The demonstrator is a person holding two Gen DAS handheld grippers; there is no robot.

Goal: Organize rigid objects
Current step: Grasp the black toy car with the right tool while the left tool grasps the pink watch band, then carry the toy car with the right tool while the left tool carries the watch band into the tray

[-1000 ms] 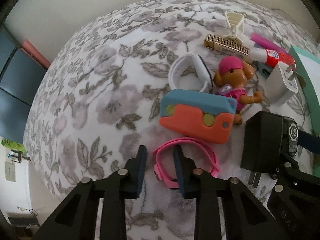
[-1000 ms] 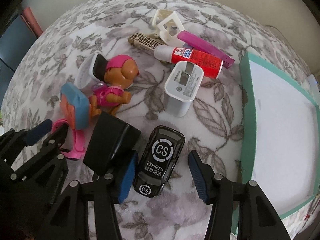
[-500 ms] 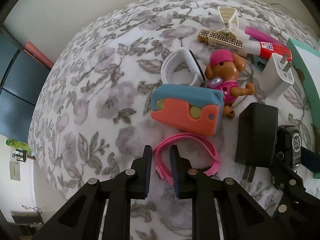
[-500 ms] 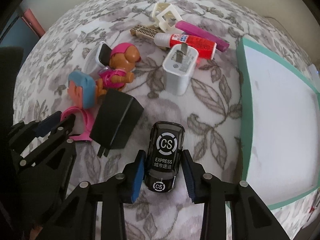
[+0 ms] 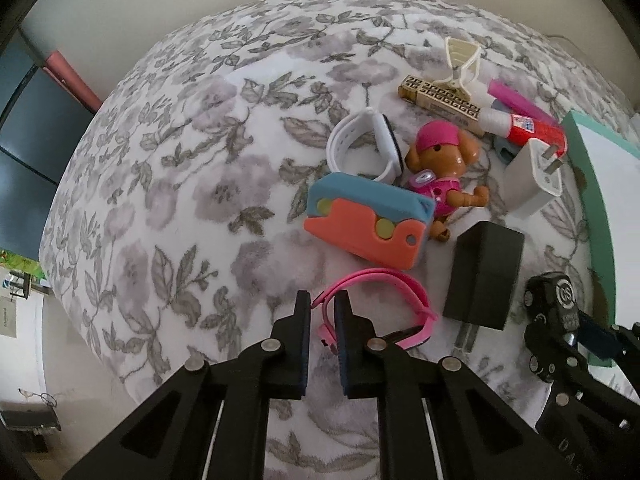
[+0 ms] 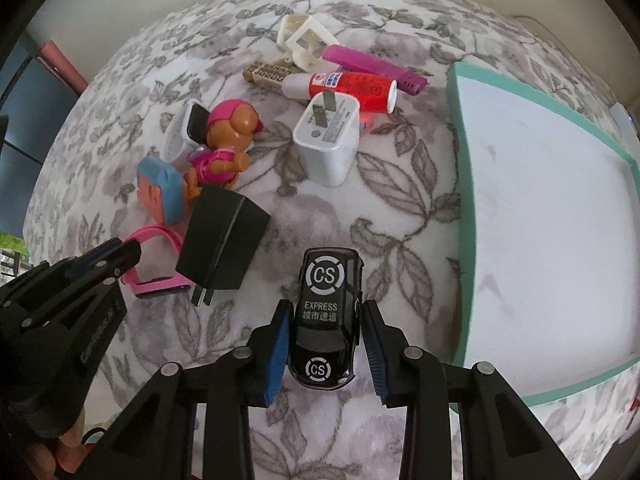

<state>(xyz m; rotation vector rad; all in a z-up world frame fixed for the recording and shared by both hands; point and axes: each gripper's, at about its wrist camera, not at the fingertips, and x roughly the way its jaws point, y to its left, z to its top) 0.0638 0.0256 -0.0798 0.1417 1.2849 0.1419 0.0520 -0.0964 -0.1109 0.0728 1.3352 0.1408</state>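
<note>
On the flowered blanket lies a pink wristband (image 5: 384,284). My left gripper (image 5: 322,320) points down over its near end, shut on the strap with its pads nipping the thin pink band. A black toy car (image 6: 326,280) marked "CS EXPRESS" sits between the blue pads of my right gripper (image 6: 326,308). Those jaws are still closing, and both pads rest against the car's sides. The car (image 5: 554,300) also shows at the right edge of the left wrist view. A white tray with a teal rim (image 6: 464,160) lies just right of the car.
Beyond the wristband are a black charger (image 5: 484,272), an orange and blue case (image 5: 368,220), a toy dog (image 5: 440,156), a white watch (image 5: 360,148) and a white charger (image 6: 328,140). A red glue bottle (image 6: 352,86), a magenta tube, a patterned bar and a cream clip lie farther back.
The left jaws have narrowed onto the pink strap. The right jaws have closed from wide apart to the car's sides, and the right gripper has shifted so the car sits centred between them.
</note>
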